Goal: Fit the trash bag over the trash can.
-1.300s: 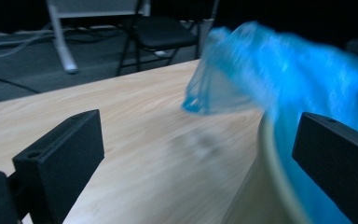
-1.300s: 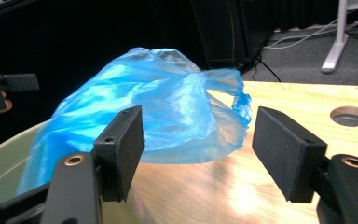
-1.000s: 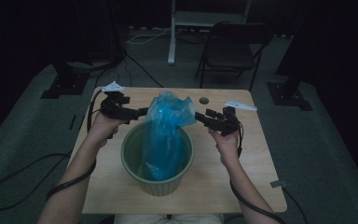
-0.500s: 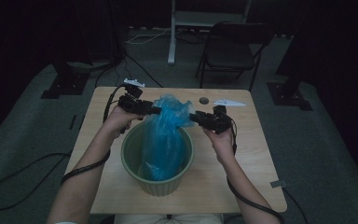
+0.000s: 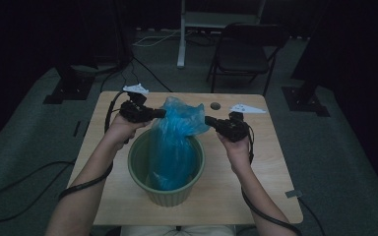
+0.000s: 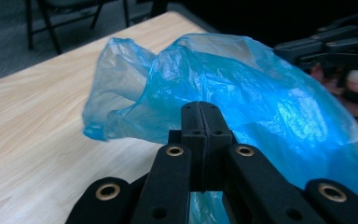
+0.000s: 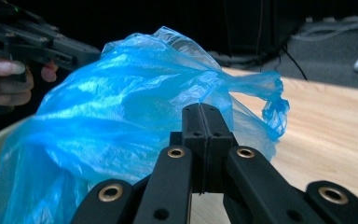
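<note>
A thin blue plastic bag [image 5: 177, 132] stands in a pale green bucket [image 5: 135, 157] on the wooden table [image 5: 256, 172], its top bunched above the rim. My left gripper [image 5: 162, 113] has just been closing and is now shut, pinching the bag's left upper edge; up close its jaws [image 6: 200, 105] meet with blue film [image 6: 261, 93] around the tips. My right gripper [image 5: 207, 119] has also just been closing and is shut on the bag's right upper edge [image 7: 121, 102], jaws together [image 7: 200, 106]. Each gripper view shows the other gripper beyond the bag [image 6: 326, 46] [image 7: 37, 44].
A small dark round object [image 5: 215, 105] lies on the table behind the bag. Beyond the table stand a black folding chair [image 5: 241, 54] and a white stand post [image 5: 182, 34]. Cables run across the floor at left [image 5: 24, 177]. The bucket sits near the table's front middle.
Both grippers went from open to shut at the bag's top edges. The left hand moved in toward the bag and a little up. The right hand stayed put.
</note>
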A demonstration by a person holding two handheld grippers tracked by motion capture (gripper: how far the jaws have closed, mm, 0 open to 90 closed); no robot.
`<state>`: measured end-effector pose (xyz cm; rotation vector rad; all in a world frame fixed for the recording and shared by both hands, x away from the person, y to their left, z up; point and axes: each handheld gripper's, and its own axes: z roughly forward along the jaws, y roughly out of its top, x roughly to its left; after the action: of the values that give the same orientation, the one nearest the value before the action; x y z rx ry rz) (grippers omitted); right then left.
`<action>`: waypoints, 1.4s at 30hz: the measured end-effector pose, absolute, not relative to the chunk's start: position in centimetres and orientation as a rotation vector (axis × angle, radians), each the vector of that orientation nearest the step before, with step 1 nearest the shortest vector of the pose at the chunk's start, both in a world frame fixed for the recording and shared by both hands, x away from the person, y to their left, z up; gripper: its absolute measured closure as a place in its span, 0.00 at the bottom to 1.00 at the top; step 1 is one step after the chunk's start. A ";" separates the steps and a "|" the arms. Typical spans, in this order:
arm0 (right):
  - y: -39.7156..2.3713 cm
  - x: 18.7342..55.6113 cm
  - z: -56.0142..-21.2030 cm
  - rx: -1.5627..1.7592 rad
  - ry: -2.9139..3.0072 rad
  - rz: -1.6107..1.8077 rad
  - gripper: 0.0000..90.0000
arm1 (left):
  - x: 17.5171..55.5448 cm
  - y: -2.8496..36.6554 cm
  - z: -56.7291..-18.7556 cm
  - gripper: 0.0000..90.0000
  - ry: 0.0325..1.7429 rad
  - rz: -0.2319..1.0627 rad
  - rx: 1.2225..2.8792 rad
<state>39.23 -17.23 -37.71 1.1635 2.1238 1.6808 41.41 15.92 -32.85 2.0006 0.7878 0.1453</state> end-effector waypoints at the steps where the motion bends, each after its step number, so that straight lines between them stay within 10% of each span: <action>1: -17.3 38.9 -37.4 1.153 2.115 1.693 1.00 | 40.9 16.0 -32.6 1.00 0.776 0.149 1.992; 27: -21.8 32.2 -35.4 0.986 2.088 1.893 1.00 | 33.0 20.6 -32.6 1.00 0.678 0.248 1.921; 42: -22.4 29.1 -39.8 1.063 2.256 2.011 1.00 | 28.4 22.0 -34.5 1.00 0.631 0.178 1.969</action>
<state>29.11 -22.42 -39.81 1.0632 2.2561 2.0109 28.36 22.04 -34.52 1.9685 0.6305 0.1781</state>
